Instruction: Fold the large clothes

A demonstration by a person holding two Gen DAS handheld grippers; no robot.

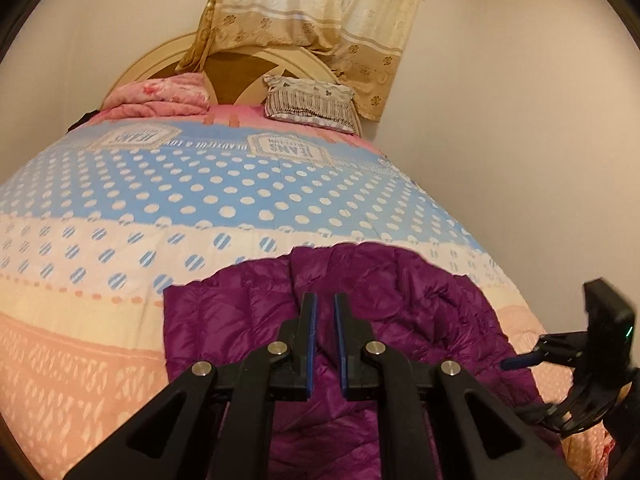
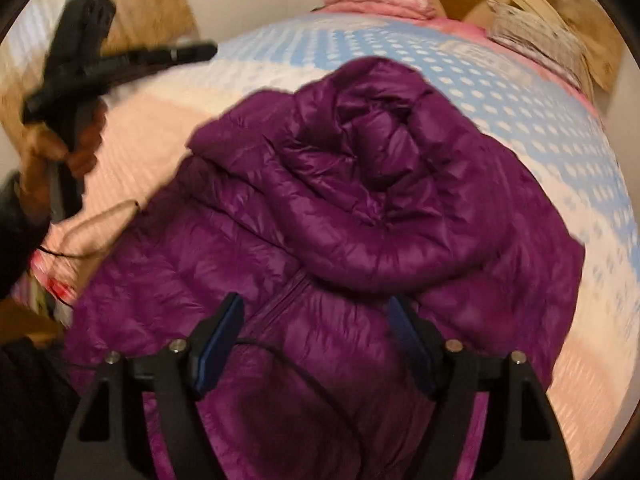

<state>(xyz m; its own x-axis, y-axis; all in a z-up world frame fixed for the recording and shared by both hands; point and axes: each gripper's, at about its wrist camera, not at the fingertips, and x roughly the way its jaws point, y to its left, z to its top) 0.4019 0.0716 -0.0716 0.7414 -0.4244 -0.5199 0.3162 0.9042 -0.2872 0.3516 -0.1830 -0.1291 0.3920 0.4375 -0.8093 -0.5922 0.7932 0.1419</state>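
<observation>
The left gripper point(image 1: 325, 300) showed its jaws nearly closed, a narrow gap between them, holding nothing. The right gripper point(image 2: 316, 304) had jaws spread wide, also empty. Both hovered above the purple down jacket point(image 2: 360, 184), which lay partly folded on the bed point(image 1: 120, 216). Judged light, soft, puffy and slippery; best pinched at a hem or sleeve edge.

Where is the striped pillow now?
In the left wrist view, the pillow lies at the bed's head, right of the pink blanket, below the curtain.
</observation>
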